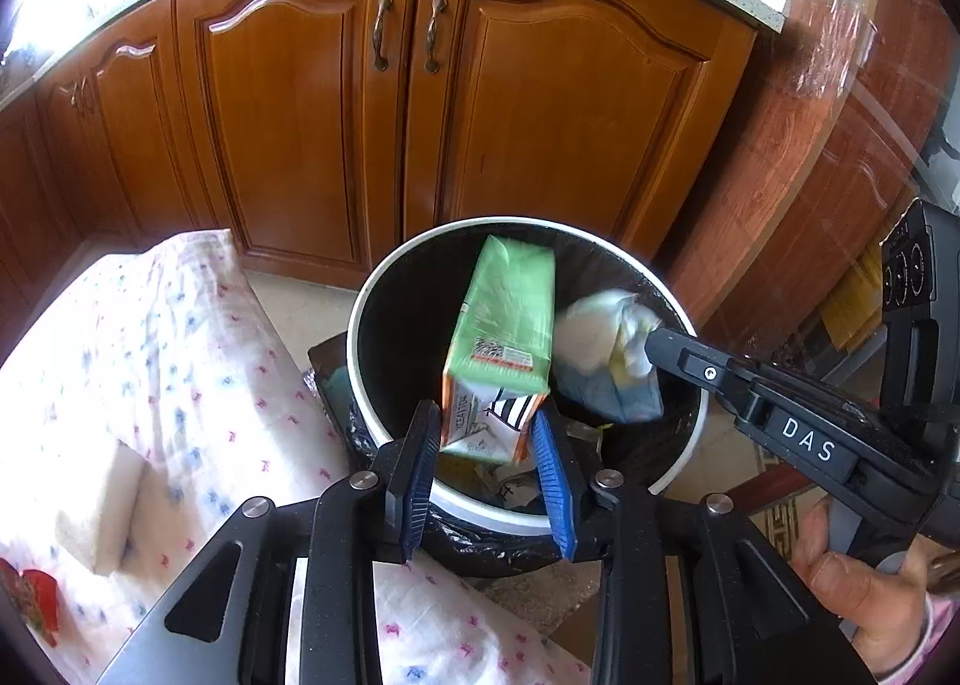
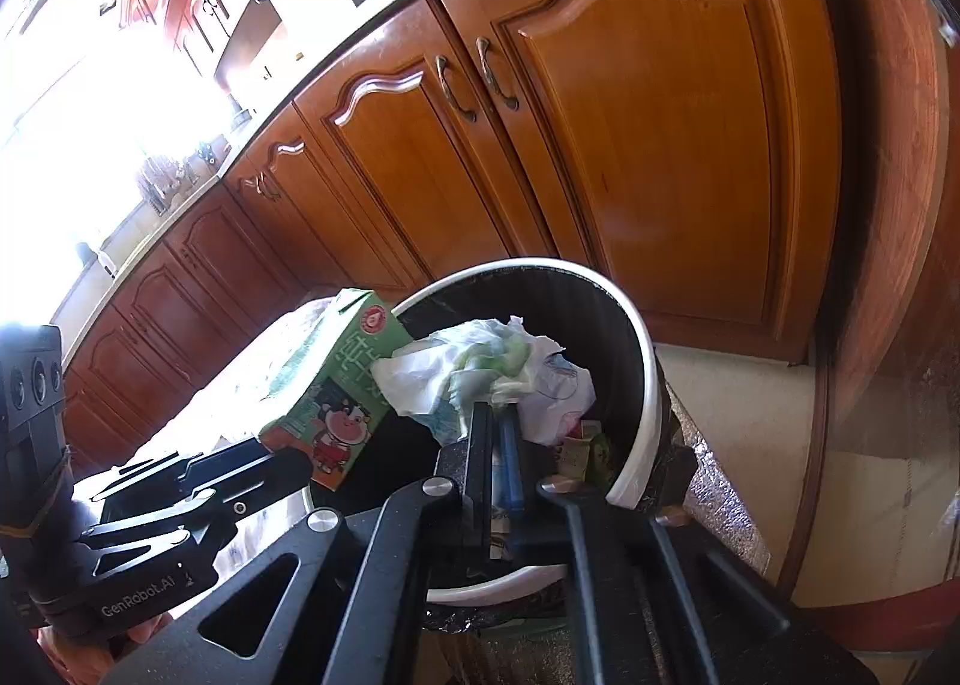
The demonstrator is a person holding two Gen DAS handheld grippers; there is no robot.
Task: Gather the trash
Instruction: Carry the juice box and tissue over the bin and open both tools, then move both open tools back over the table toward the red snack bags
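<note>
Low in the centre of the left wrist view, the left gripper [image 1: 489, 433] pinches the bottom end of a green carton [image 1: 504, 337] between its blue pads [image 1: 555, 475], holding it over the mouth of the bin [image 1: 384, 289]. The carton hides much of the bin's dark inside, and the print on its base is too small to read. At right of centre, the right gripper [image 1: 651, 349] comes in from the lower right with a crumpled wad [image 1: 606, 361] of white plastic and paper at its tip; the wad is blurred. In the right wrist view the right gripper [image 2: 495, 415] has its fingers pressed together on that wad [image 2: 480, 370], which covers the fingertips and part of the bin [image 2: 642, 361] behind. Small scraps deeper in the bin are unclear. The carton [image 2: 336, 391] sits left of centre, its lower end hidden by the left gripper [image 2: 288, 460]. A flowered cloth [image 1: 150, 361] fills the lower left of the left view, cut off by the frame.
</note>
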